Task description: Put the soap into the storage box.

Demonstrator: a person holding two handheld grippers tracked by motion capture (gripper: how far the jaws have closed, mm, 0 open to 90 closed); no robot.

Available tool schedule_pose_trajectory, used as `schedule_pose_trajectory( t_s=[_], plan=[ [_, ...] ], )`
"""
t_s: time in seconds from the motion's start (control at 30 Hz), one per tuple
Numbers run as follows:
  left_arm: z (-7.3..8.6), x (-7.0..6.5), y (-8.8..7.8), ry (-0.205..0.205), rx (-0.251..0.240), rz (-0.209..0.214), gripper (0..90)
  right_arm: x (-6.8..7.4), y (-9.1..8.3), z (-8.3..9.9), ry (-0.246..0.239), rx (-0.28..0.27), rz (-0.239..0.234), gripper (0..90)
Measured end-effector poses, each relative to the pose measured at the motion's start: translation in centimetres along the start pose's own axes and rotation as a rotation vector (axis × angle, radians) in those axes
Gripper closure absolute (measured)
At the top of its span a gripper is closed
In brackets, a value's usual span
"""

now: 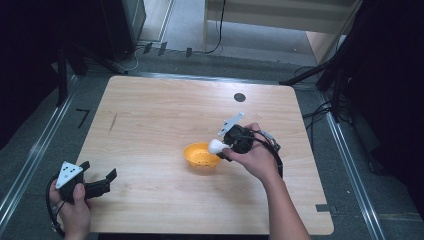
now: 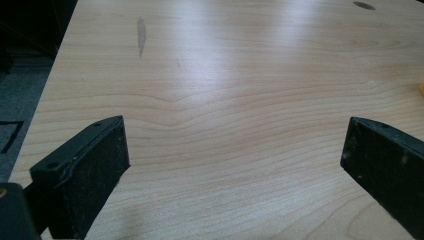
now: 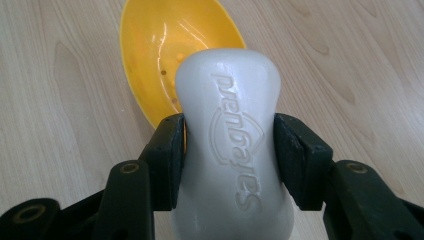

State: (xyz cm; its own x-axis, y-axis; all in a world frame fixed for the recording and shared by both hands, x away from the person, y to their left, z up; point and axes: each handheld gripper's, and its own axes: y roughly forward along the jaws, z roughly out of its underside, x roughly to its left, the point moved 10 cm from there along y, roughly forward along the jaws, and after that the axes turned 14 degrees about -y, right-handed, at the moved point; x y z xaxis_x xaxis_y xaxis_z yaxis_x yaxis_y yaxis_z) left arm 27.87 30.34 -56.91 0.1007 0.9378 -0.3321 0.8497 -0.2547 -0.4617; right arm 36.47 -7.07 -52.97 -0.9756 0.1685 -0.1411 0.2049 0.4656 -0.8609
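Soap (image 3: pixel 231 145): white bar, pinched at its waist by the right gripper (image 3: pixel 230 160), long side pointing ahead.
Bowl (image 1: pixel 201 155): yellow, on the table (image 1: pixel 150 130), just ahead of and under the soap's front end.
Nearer hand: right, beside the bowl.
Left gripper (image 1: pixel 98 177): jaws wide apart, holding nothing, far from the bowl.

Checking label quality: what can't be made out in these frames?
- Soap bar near end: cut off by the right gripper view's bottom edge.
- Yellow dish near rim: hidden behind the soap bar.
- Right gripper jaws: too small in the high view.
- Left gripper: jaws apart, bases cut off.
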Motion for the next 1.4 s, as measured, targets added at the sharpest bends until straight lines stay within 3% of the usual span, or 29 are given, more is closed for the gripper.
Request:
schedule_pose_trajectory(
  t_s=[0.37,0.83,1.33,1.4],
  plan=[
    [0.0,0.0,0.0,-0.001,0.000,0.002,0.0,0.2,1.4,-1.4,-0.057,0.003,-0.020,50.0],
    [0.0,0.0,0.0,0.004,0.003,-0.003,0.0,0.9,3.3,-3.0,-0.140,0.009,-0.080,50.0],
    [0.0,0.0,0.0,0.003,0.004,0.001,0.0,1.1,5.0,-3.4,-0.165,0.028,-0.094,49.8],
    [0.0,0.0,0.0,0.003,0.003,0.001,0.0,1.1,5.2,-3.3,-0.146,0.043,-0.094,49.3]
  ],
)
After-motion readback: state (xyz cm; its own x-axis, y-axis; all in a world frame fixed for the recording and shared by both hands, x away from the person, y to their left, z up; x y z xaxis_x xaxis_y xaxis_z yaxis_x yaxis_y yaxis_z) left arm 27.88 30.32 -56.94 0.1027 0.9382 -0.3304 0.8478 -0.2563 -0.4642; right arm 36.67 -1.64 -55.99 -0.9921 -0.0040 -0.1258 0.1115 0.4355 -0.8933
